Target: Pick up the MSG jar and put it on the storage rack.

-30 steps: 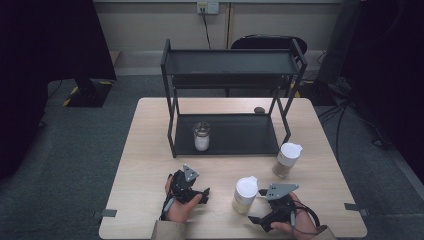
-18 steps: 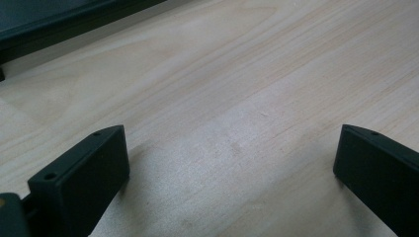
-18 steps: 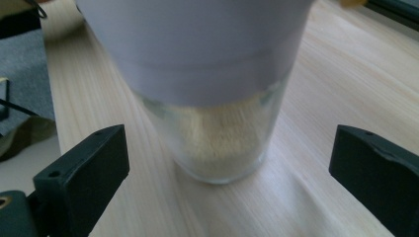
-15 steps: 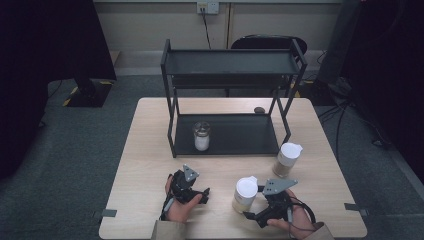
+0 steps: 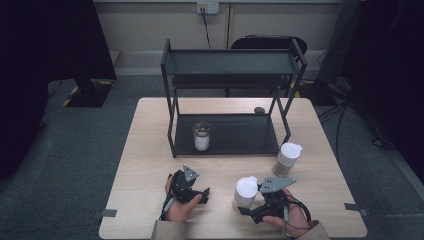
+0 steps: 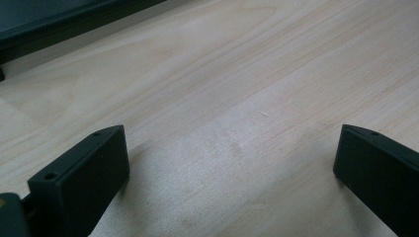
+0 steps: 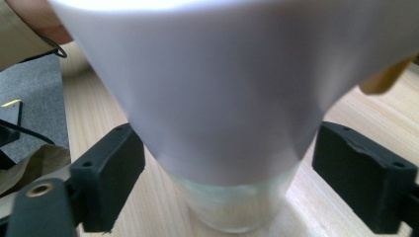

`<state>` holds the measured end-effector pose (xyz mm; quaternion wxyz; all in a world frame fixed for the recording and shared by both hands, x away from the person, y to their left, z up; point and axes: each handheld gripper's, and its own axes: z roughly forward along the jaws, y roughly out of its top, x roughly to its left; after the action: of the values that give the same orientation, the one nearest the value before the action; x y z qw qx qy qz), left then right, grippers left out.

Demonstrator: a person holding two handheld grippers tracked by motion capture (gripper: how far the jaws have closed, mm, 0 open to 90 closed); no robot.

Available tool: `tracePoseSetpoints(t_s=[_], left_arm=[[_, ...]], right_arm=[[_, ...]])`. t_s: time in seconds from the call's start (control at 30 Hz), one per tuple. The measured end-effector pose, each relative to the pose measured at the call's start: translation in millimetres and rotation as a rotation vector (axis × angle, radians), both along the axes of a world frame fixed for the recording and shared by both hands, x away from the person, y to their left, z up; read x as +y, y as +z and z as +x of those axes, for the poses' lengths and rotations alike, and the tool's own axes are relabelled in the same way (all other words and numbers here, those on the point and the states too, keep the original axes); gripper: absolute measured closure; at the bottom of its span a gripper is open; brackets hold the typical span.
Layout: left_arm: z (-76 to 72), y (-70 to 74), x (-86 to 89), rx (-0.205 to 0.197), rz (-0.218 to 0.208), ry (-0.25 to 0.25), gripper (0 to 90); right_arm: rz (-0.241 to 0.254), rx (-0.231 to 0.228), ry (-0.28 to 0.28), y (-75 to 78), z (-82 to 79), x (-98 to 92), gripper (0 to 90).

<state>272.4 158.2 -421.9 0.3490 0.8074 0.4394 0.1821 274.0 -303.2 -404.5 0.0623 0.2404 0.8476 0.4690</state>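
A jar with a white lid [image 5: 246,189] stands on the wooden table [image 5: 150,150] near the front edge, to the right of the middle. My right gripper [image 5: 248,204] reaches it from the right, and its jaws have just been closing. In the right gripper view the jar [image 7: 212,98] is between the black pads [image 7: 106,177], which meet its sides just below the lid. My left gripper [image 5: 197,190] rests on the table to the left of the jar. Its jaws stand wide apart over bare wood [image 6: 230,163], with nothing between them.
A second white-lidded jar [image 5: 287,159] stands to the right, beside the rack's front leg. A black two-level rack [image 5: 230,65] fills the table's far half, with a glass jar [image 5: 201,136] on its lower shelf. A small dark object [image 5: 259,110] lies behind it.
The right gripper sits slightly nearer the jar than a second ago. The left hand and all three jars have kept their places.
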Motion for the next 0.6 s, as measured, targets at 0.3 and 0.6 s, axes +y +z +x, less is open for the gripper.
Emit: tracePoseSetpoints(t_s=[0.3, 0.6], left_arm=[[-0.1, -0.1, 0.0, 0.000, -0.001, 0.001, 0.0], [0.0, 0.0, 0.0, 0.000, 0.000, 0.000, 0.0]], right_arm=[[0.014, -0.019, 0.009, -0.7, 0.5, 2.1, 19.9], [0.027, -0.033, 0.005, -3.4, -0.7, 4.3, 24.8]])
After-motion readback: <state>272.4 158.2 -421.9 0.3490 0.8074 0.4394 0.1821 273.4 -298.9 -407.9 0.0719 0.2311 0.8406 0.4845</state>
